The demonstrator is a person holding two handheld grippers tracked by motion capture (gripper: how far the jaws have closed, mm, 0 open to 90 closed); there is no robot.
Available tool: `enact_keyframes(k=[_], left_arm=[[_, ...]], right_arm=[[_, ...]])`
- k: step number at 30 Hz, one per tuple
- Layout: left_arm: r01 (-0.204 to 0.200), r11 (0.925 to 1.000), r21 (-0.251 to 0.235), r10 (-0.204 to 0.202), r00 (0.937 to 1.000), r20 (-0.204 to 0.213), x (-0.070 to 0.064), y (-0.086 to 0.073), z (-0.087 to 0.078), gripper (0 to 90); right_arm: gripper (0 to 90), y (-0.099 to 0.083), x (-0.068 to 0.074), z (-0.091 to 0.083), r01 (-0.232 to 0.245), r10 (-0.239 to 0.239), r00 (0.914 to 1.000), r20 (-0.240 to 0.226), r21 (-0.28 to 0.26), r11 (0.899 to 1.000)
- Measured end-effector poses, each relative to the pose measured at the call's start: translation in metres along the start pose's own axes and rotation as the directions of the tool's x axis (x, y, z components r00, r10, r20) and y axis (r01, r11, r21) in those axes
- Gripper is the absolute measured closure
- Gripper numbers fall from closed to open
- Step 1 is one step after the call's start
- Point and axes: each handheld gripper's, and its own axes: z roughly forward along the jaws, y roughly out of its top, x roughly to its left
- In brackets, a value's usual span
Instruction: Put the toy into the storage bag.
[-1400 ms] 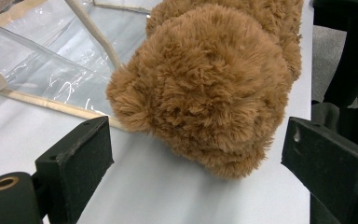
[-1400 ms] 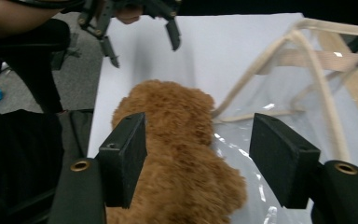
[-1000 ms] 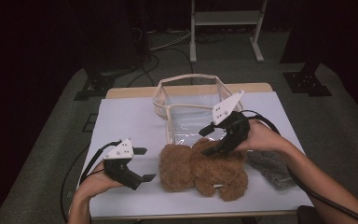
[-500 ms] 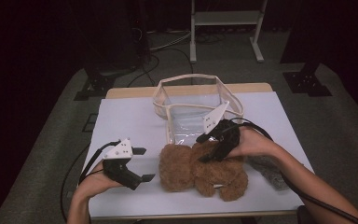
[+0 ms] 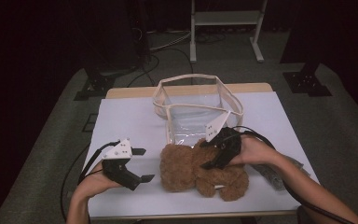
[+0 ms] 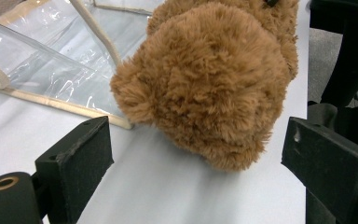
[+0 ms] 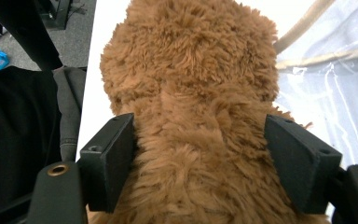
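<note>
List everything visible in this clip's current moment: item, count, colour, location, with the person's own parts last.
teddy bear: 1, brown, lying at the table's near middle
clear bag: 1, transparent with cream trim, open, behind the bear
grey object: 1, near right of the table, partly hidden; cannot tell what it is
table: 1, white top
metal stand: 1, white, on the floor beyond the table
left hand-held gripper: 1, black, jaws open, left of the bear
right hand-held gripper: 1, black, jaws astride the bear's body
</note>
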Motion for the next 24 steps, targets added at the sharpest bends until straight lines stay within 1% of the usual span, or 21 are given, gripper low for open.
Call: enact_keyframes(k=[1,4,7,12,15,17,18,20,24], left_arm=[[0.003,1.0000,0.000,-0.003,1.0000,0.001,0.000,0.000,0.000,7.5],[0.007,1.0000,0.002,-0.007,1.0000,0.001,0.000,-0.001,0.001,7.5],[0.007,1.0000,0.001,-0.007,1.0000,0.000,0.001,-0.001,0.000,7.5],[0.008,1.0000,0.000,-0.008,1.0000,0.000,0.001,-0.001,0.000,7.5],[0.008,1.0000,0.001,-0.008,1.0000,0.001,0.000,-0.001,-0.001,7.5],[0.008,1.0000,-0.001,-0.008,1.0000,0.001,0.000,-0.002,0.000,7.5],[0.006,1.0000,0.003,-0.006,1.0000,0.001,0.001,-0.002,-0.001,7.5],[0.009,0.9999,0.006,-0.009,1.0000,0.000,0.001,-0.002,0.000,7.5],[0.008,0.9999,0.011,-0.008,1.0000,0.001,0.001,-0.002,0.000,7.5]], right_arm=[[25.0,-0.002,0.000,0.000,0.002,-0.002,1.0000,0.003,0.001,1.000],[23.8,-0.006,0.002,0.001,-0.010,0.010,0.9999,0.008,0.002,1.000],[22.7,-0.008,0.004,0.004,0.003,-0.003,0.9999,0.013,0.004,1.000],[21.7,-0.012,0.008,0.007,0.006,-0.006,0.9998,0.020,0.012,1.000],[21.4,-0.014,0.009,0.010,-0.004,0.004,0.9998,0.022,0.004,1.000],[21.5,-0.016,0.010,0.011,0.000,0.000,0.9997,0.025,-0.003,1.000],[21.7,-0.017,0.010,0.012,-0.004,0.004,0.9997,0.024,-0.003,1.000],[22.5,-0.019,0.011,0.015,0.004,-0.004,0.9995,0.031,-0.002,1.000],[26.9,-0.023,0.014,0.020,0.010,-0.010,0.9993,0.035,0.006,1.000]])
